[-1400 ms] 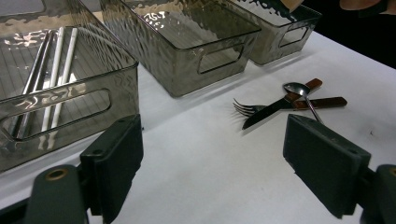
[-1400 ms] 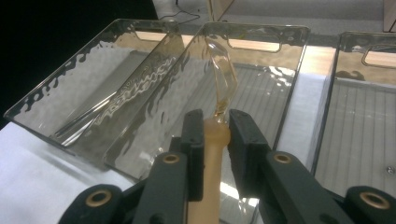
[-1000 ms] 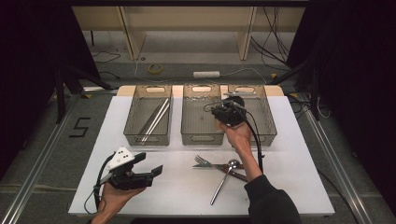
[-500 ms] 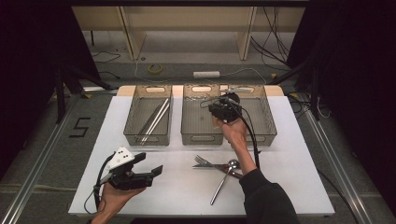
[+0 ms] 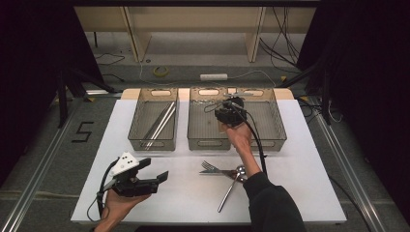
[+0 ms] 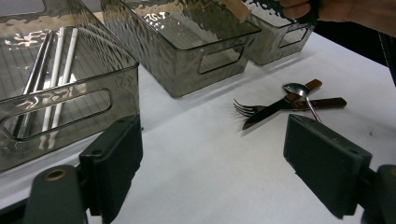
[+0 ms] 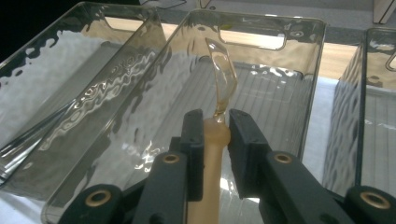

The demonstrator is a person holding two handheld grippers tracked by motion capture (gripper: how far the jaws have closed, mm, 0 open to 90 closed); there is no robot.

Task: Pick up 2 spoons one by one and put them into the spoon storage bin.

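Note:
My right gripper (image 5: pixel 231 112) hovers over the middle clear tray (image 5: pixel 207 144). It is shut on a utensil (image 7: pixel 223 79) that has a pale handle and a clear amber tip, and the tip points toward the tray's far end (image 7: pixel 252 21). Near the table's front left, my left gripper (image 5: pixel 153 170) is held open with nothing between its jaws (image 6: pixel 215 154). A fork (image 5: pixel 209 167), a brown-handled knife (image 6: pixel 280 105) and a metal spoon (image 5: pixel 232 183) lie crossed on the white table in front of the trays.
Three clear grey trays stand side by side at the back of the white table (image 5: pixel 183 193). The left tray (image 5: pixel 152 142) holds long metal sticks (image 5: pixel 162 123), and the right tray (image 5: pixel 270 121) stands beside the middle one. Cables lie on the floor behind.
My right gripper has shifted a little to the left over the trays with the utensil still in it. The left gripper has stayed where it was.

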